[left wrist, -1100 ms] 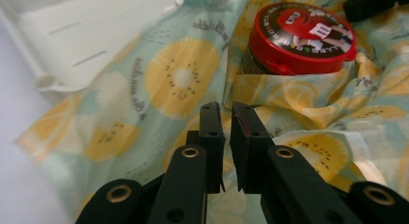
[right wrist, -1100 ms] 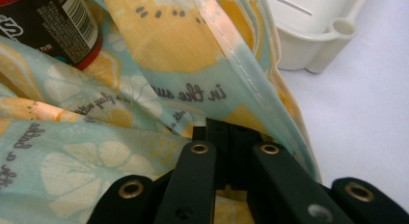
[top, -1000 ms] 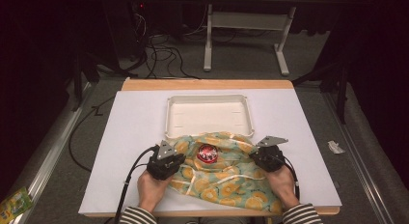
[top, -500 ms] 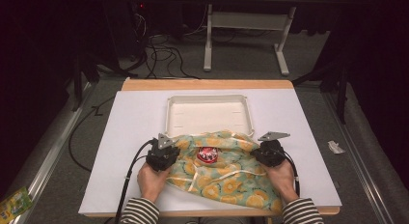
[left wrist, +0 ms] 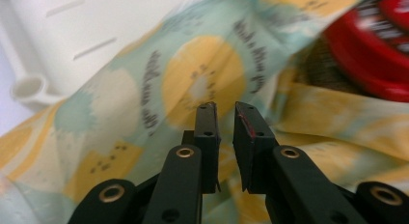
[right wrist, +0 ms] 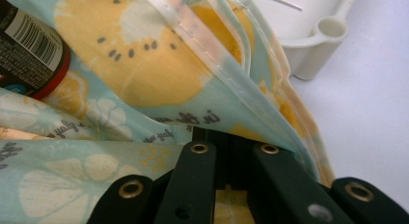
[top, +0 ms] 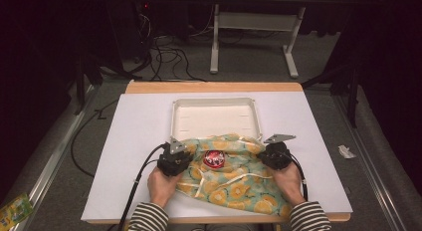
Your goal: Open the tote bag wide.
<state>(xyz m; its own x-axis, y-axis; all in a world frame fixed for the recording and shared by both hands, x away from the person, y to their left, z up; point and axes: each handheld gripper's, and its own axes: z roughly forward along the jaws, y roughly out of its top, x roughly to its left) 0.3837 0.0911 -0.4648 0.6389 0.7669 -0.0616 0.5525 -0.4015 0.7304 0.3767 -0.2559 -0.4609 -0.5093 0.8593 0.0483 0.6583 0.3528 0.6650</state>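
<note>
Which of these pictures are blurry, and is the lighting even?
High view: the white table is brightly lit while the room around it is dark. Left gripper view: the red lid and tray are soft and out of focus. Right gripper view: the patterned cloth looks fairly sharp, the tray corner slightly soft.

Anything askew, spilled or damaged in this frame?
Nothing spilled or damaged. The cloth lies crumpled, its far edge draped over the tray's near rim. A red-capped can lies on its side in the folds. Both tools, left and right, are at the cloth's edges.
</note>
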